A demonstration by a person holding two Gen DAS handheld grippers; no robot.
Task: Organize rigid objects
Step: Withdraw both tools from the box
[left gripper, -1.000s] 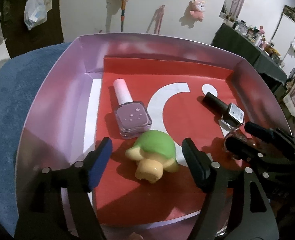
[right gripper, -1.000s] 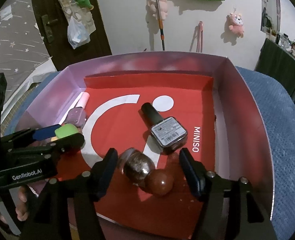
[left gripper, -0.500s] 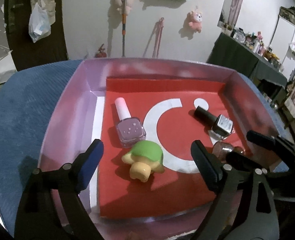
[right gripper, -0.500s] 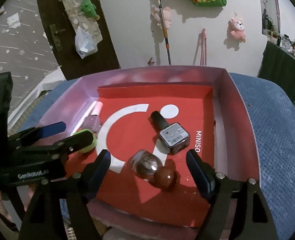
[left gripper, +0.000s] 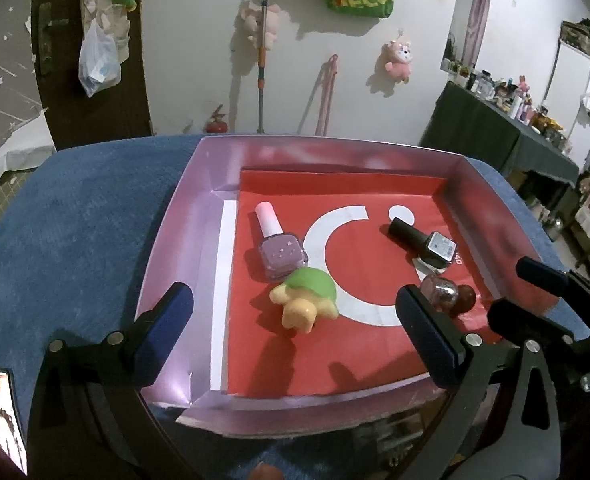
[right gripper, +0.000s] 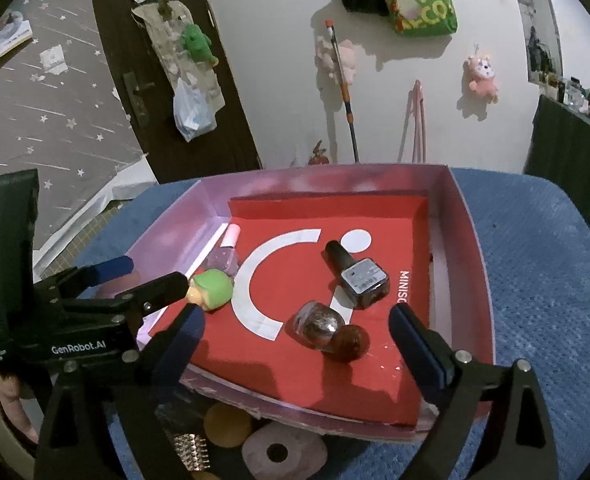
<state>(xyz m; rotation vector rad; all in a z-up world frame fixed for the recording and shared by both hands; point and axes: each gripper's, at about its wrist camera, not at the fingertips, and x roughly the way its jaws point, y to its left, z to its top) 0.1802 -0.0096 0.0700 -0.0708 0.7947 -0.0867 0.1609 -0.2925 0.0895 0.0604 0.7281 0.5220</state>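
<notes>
Toys and polish bottles all lie loose in the red-lined tray (left gripper: 183, 236): turtle toy (left gripper: 307, 300) touching the lilac bottle (left gripper: 279, 250), round brown bottle (right gripper: 329, 330) beside the dark bottle (right gripper: 359, 274). Probably drop-off's done. Left tool (left gripper: 295, 328) and right tool (right gripper: 295, 340) have just been opening, nothing between them, and both sit farther back than a second ago.

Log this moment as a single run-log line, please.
left hand-held gripper: open, jaws just widened, empty | right hand-held gripper: open, jaws just widened, empty | turtle toy, round brown bottle: lying in box
</notes>
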